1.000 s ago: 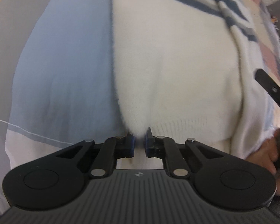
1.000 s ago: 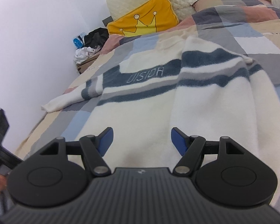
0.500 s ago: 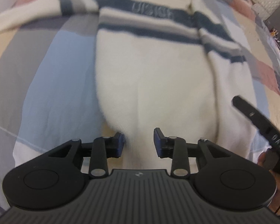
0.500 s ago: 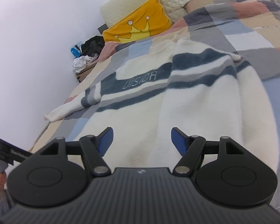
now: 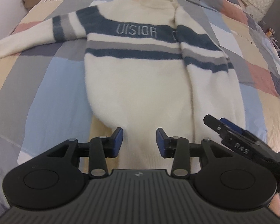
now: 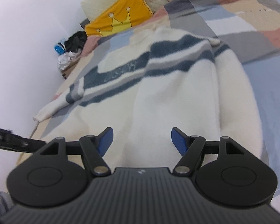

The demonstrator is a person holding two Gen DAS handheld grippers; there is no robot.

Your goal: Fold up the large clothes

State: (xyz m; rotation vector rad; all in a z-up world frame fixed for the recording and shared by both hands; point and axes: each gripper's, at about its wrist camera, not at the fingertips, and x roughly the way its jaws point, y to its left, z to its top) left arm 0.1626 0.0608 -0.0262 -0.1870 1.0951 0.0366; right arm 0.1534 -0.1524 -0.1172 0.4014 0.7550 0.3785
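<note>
Sweater (image 5: 140, 85) hem is released: in the left wrist view your left claw (image 5: 139, 142) is opening, nothing between its pads, and it has lifted back from the cloth it pinched a second ago. The sweater lies flat on the bed (image 5: 37, 97), one sleeve folded in. In the right wrist view your right claw (image 6: 141, 141) stays spread and empty above the hem near the bed's foot edge. I think the other sleeve is next.
</note>
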